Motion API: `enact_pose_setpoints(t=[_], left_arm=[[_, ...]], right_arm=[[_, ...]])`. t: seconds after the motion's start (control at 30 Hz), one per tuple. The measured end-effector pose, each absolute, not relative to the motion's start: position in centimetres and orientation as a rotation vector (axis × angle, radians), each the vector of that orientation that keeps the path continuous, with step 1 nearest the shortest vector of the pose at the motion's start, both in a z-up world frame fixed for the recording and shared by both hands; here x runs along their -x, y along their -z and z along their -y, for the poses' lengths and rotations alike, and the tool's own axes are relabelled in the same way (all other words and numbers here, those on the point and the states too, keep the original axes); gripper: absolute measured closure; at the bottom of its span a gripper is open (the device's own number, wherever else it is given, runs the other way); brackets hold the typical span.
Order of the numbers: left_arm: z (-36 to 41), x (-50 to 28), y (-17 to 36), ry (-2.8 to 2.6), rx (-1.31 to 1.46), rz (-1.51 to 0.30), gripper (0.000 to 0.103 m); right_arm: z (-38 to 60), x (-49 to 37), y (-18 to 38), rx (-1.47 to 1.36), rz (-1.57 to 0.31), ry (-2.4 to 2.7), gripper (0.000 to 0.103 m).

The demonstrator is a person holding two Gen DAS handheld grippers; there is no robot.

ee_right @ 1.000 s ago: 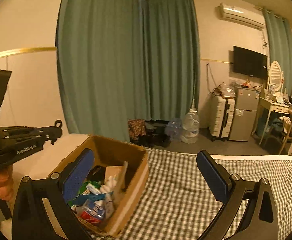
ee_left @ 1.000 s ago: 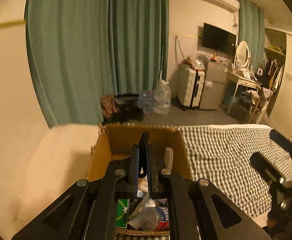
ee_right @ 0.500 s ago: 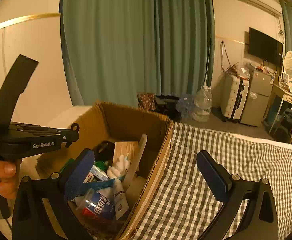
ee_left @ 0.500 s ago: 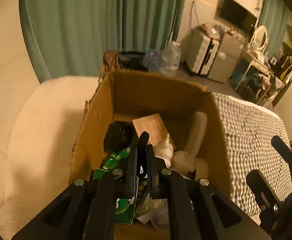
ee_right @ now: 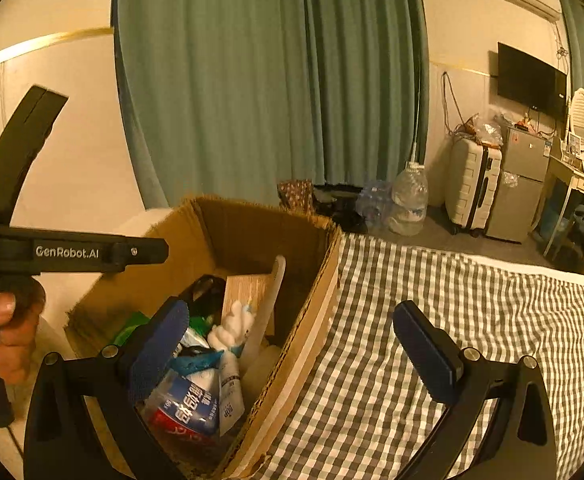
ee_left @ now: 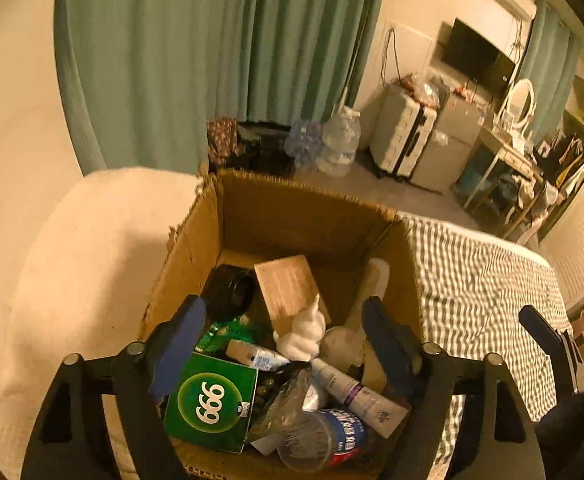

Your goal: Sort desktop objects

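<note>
Cardboard box [ee_left: 312,216] sits at the edge of the checked bedspread [ee_right: 472,320], just beside the cream cushion [ee_left: 72,260]. Open top, flaps torn off ragged. In your left view its long axis runs away from you toward the green curtain [ee_left: 212,60].

Inside, a loose pile:
- green carton [ee_left: 212,400] marked 999, flat at the near left, print upside down to you
- white tube [ee_left: 358,394] lying with its cap end toward box centre, crimped end near right
- red-blue can [ee_left: 332,436] on its side at the near wall, clear lid toward you
- tan card box [ee_left: 288,288] tilted up, leaning toward the far wall
- white swirl-shaped figure [ee_left: 306,334] upright mid-box
- pale long handle [ee_left: 372,292] leaning against the right wall, upper end toward the far right corner
- dark round jar [ee_left: 228,292] at the far left.

Your left gripper [ee_left: 282,338] points steeply down over the pile; jaws are opening, wide apart, nothing pinched, pads clear of the items. Your left hand [ee_right: 6,328] wraps the handle, seen in the right view.

Your right gripper [ee_right: 292,344] tilts down less, straddling the box's right wall: one finger above the contents, the other above the bedspread. Jaws spread wide, gripping nothing.
</note>
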State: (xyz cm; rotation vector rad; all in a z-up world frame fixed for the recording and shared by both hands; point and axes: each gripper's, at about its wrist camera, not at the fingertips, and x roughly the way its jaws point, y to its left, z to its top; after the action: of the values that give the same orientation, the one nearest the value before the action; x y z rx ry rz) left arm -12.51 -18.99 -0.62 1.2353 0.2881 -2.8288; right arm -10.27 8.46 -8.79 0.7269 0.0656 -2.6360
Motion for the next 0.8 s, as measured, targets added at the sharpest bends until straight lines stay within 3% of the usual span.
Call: enact_pose_setpoints(t=[0.2, 0.8], left_arm=[[17.9, 9.7, -4.0, 2.914, -0.979, -0.273, 0.000], [9.6, 3.2, -12.2, 3.060, -0.532, -0.066, 0.000]], right_arm=[[-9.7, 8.6, 5.7, -0.626, -0.062, 2.663, 0.001], [-18.5, 2.2, -4.2, -0.342, -0.073, 2.816, 0.001]])
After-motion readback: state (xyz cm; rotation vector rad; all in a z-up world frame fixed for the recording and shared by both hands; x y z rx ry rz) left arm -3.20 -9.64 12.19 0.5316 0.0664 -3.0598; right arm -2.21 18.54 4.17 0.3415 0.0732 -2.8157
